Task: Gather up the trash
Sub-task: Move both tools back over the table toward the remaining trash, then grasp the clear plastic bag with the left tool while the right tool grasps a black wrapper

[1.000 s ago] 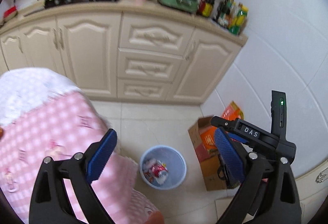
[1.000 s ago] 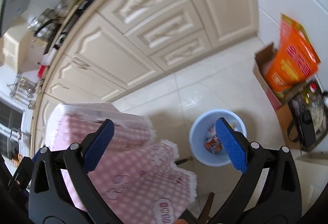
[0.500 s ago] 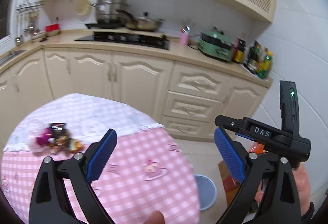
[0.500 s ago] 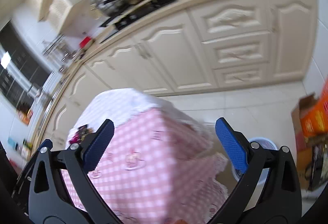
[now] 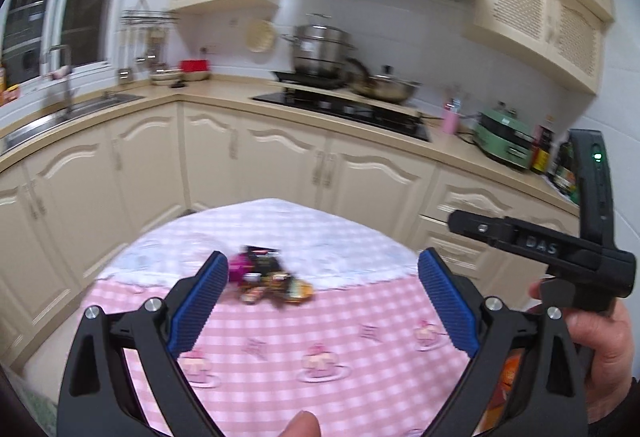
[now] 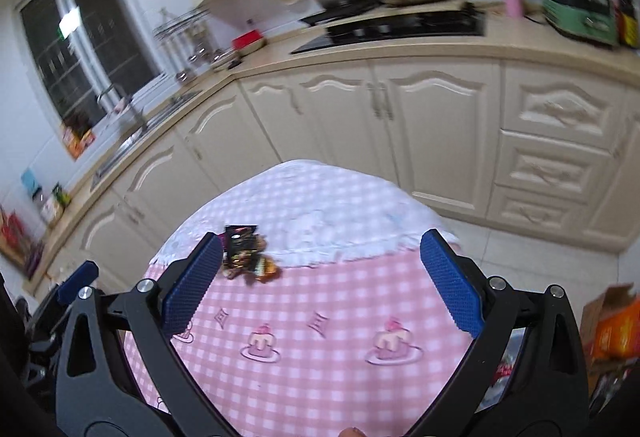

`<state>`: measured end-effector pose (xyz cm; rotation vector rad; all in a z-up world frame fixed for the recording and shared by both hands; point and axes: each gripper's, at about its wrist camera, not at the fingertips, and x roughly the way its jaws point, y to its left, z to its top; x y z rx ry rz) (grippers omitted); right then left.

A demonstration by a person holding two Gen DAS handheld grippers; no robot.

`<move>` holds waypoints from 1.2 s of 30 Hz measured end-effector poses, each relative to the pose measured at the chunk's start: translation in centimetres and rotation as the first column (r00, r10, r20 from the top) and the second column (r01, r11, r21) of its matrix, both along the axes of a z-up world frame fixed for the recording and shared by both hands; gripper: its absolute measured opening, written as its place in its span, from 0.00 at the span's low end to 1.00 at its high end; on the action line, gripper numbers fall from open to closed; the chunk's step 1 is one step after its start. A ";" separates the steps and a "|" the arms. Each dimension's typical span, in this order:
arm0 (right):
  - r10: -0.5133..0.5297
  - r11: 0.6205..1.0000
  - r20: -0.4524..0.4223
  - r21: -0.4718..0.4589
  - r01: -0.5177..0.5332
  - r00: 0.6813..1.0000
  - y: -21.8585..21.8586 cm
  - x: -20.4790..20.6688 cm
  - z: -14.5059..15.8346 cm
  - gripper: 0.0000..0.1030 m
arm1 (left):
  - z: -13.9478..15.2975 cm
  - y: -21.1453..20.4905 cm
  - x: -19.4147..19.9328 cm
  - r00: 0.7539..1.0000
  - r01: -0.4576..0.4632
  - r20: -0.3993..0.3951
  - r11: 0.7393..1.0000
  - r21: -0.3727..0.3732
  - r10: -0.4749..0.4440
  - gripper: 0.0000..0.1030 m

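A small heap of snack wrappers (image 5: pixel 268 279) (image 6: pixel 246 255), dark, magenta and orange, lies on the pink checked tablecloth (image 5: pixel 320 349) (image 6: pixel 320 337) near its white far part. My left gripper (image 5: pixel 322 297) is open and empty, its left pad just left of the heap. My right gripper (image 6: pixel 320 277) is open and empty too, with the heap beside its left pad. The right gripper's body (image 5: pixel 560 257) shows at the right of the left wrist view, held by a hand (image 5: pixel 600 349). No bin is plainly in view.
Cream kitchen cabinets (image 5: pixel 280 173) (image 6: pixel 440 125) curve behind the table, with a hob and pots (image 5: pixel 340 85), a sink (image 5: pixel 72 109) and a green appliance (image 6: pixel 576 13) on the counter. An orange carton in a cardboard box (image 6: pixel 612 325) stands at the right on the floor.
Both grippers have swung up from the blue bin on the floor to the table top. The wrapper heap has come closer, between the fingers' reach. Both stay open.
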<state>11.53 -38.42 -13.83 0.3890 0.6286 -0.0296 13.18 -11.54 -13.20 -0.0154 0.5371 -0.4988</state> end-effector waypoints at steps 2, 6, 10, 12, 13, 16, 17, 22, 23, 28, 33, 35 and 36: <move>0.034 0.999 -0.006 -0.019 -0.034 0.999 1.6 1.4 -0.1 0.94 | -0.3 1.9 0.9 0.999 -0.043 -0.008 0.999 -0.006 0.043 0.91; 0.088 0.994 -0.038 -0.054 -0.090 0.995 4.0 3.8 -0.9 0.94 | -1.2 5.8 2.6 0.990 -0.139 -0.027 0.990 -0.005 0.139 0.91; 0.134 0.986 -0.100 -0.083 -0.143 0.986 6.0 6.6 -2.7 0.94 | -2.5 8.9 4.2 0.977 -0.208 -0.049 0.978 0.015 0.209 0.91; 0.160 0.980 -0.125 -0.099 -0.173 0.979 7.0 7.8 -3.8 0.94 | -3.4 9.8 5.1 0.970 -0.233 -0.061 0.972 0.034 0.235 0.91; 0.177 0.975 -0.143 -0.110 -0.193 0.974 7.7 8.7 -4.5 0.94 | -3.8 10.2 5.5 0.968 -0.240 -0.070 0.970 0.041 0.243 0.91; 0.213 0.964 -0.190 -0.117 -0.237 0.958 8.9 10.9 -6.5 0.94 | -5.2 11.1 7.3 0.960 -0.257 -0.102 0.965 0.054 0.262 0.91; 0.219 0.960 -0.207 -0.128 -0.248 0.954 9.4 11.4 -7.1 0.94 | -5.7 11.2 8.1 0.958 -0.257 -0.115 0.964 0.061 0.263 0.91; 0.250 0.949 -0.267 -0.121 -0.290 0.931 10.5 14.6 -10.1 0.94 | -7.5 10.9 10.7 0.955 -0.247 -0.148 0.966 0.075 0.255 0.91; 0.252 0.949 -0.277 -0.119 -0.293 0.927 10.5 15.1 -10.5 0.94 | -7.8 10.8 11.5 0.955 -0.244 -0.157 0.967 0.075 0.253 0.91; 0.267 0.948 -0.300 -0.090 -0.306 0.916 10.6 17.1 -12.2 0.82 | -9.7 9.6 14.5 0.946 -0.239 -0.206 0.967 0.087 0.252 0.91; 0.315 0.938 -0.300 -0.047 -0.344 0.900 10.9 17.8 -12.7 0.38 | -10.9 8.4 17.0 0.943 -0.215 -0.238 0.971 0.104 0.234 0.91; 0.328 0.933 -0.288 -0.051 -0.356 0.900 11.2 17.2 -12.3 0.25 | -11.6 7.8 17.8 0.942 -0.201 -0.249 0.972 0.120 0.225 0.91; 0.327 0.932 -0.284 -0.061 -0.357 0.901 11.3 16.9 -12.2 0.24 | -12.0 7.5 18.2 0.941 -0.194 -0.258 0.973 0.122 0.219 0.91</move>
